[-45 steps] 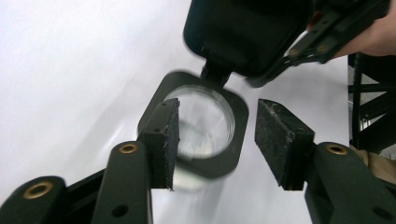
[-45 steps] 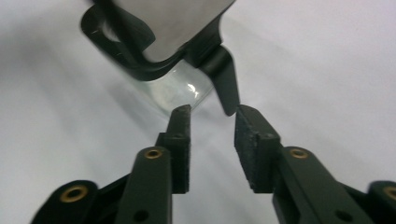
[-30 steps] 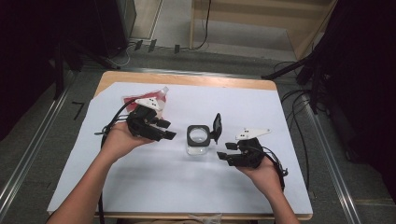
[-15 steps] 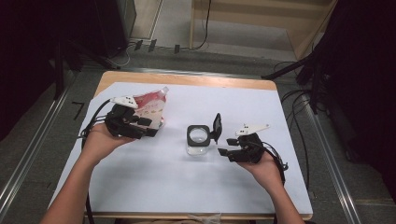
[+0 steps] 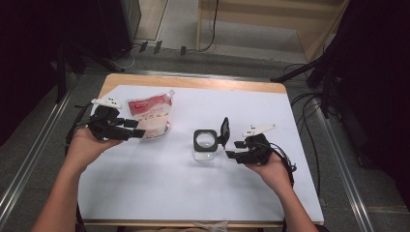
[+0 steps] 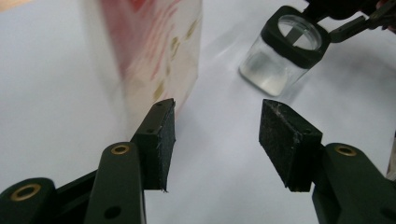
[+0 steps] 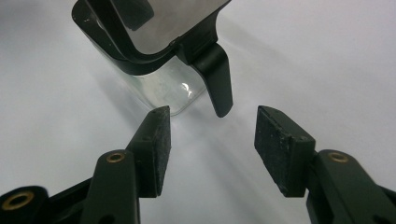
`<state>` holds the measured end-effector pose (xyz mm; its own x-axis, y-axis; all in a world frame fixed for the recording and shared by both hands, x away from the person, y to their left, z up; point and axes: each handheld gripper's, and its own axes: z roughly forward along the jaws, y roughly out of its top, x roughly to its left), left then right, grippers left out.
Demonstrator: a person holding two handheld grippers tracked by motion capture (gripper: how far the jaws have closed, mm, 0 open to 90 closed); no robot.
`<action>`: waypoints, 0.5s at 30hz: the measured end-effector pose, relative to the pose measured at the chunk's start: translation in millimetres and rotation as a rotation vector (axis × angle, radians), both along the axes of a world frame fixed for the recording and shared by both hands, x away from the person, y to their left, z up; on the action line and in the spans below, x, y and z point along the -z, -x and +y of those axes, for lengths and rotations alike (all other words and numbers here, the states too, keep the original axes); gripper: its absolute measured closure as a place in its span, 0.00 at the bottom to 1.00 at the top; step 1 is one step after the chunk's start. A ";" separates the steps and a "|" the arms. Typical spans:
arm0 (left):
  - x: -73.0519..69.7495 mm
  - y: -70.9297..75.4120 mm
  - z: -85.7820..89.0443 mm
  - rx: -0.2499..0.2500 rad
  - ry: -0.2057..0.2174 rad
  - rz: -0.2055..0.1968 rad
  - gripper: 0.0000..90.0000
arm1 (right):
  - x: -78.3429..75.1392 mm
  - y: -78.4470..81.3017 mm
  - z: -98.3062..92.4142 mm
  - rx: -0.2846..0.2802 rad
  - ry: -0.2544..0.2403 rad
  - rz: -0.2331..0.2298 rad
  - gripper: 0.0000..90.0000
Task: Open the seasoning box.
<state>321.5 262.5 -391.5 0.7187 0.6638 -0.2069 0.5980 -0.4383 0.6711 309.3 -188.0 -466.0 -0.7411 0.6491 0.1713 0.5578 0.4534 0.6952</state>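
high view: left claw (image 5: 138, 133), half open and empty, sits beside the soft, slippery pouch (image 5: 150, 115) on the table (image 5: 145, 193); i'd pinch its stiffer top seam.

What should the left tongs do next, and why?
Probably ease forward and close on the red pouch. The left tongs stand open with nothing between the pads, and the pouch stands just ahead beside one pad. The glass jar already has its lid open, and the right tongs wait open beside it.
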 end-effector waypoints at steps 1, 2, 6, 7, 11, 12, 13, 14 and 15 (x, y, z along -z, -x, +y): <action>0.3 -0.1 2.6 -0.010 -0.002 0.004 0.52 | 0.1 0.0 -0.5 0.000 0.001 0.000 0.52; 0.4 -0.4 6.5 -0.018 0.002 0.008 0.52 | 0.1 0.1 -0.8 -0.001 0.002 -0.001 0.52; -0.7 -0.9 20.7 -0.063 0.012 0.000 0.52 | 0.2 0.5 -2.9 0.003 0.000 -0.002 0.52; -1.2 -1.5 23.6 -0.069 0.010 0.001 0.52 | 0.3 0.3 -3.2 0.004 -0.001 -0.002 0.52; -0.6 -4.7 28.2 -0.093 0.012 -0.004 0.51 | 1.2 -0.7 -3.7 0.007 0.000 0.001 0.52; 1.3 -7.8 28.6 -0.098 0.010 -0.014 0.51 | 1.5 -1.2 -3.3 0.005 0.000 0.003 0.52; 1.7 -9.4 28.4 -0.097 0.008 -0.007 0.51 | 1.6 -1.4 -3.0 0.005 -0.001 0.005 0.52; 2.0 -11.8 29.0 -0.090 0.005 -0.002 0.51 | 1.9 -1.4 -2.8 0.005 0.000 0.008 0.52; 3.2 -13.6 28.5 -0.098 0.012 -0.005 0.51 | 2.3 -1.4 -2.8 0.004 0.003 0.009 0.52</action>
<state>335.1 291.1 -394.7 0.6518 0.7281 -0.2120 0.6340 -0.3698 0.6792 310.7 -190.8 -468.4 -0.7369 0.6528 0.1759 0.5658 0.4530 0.6889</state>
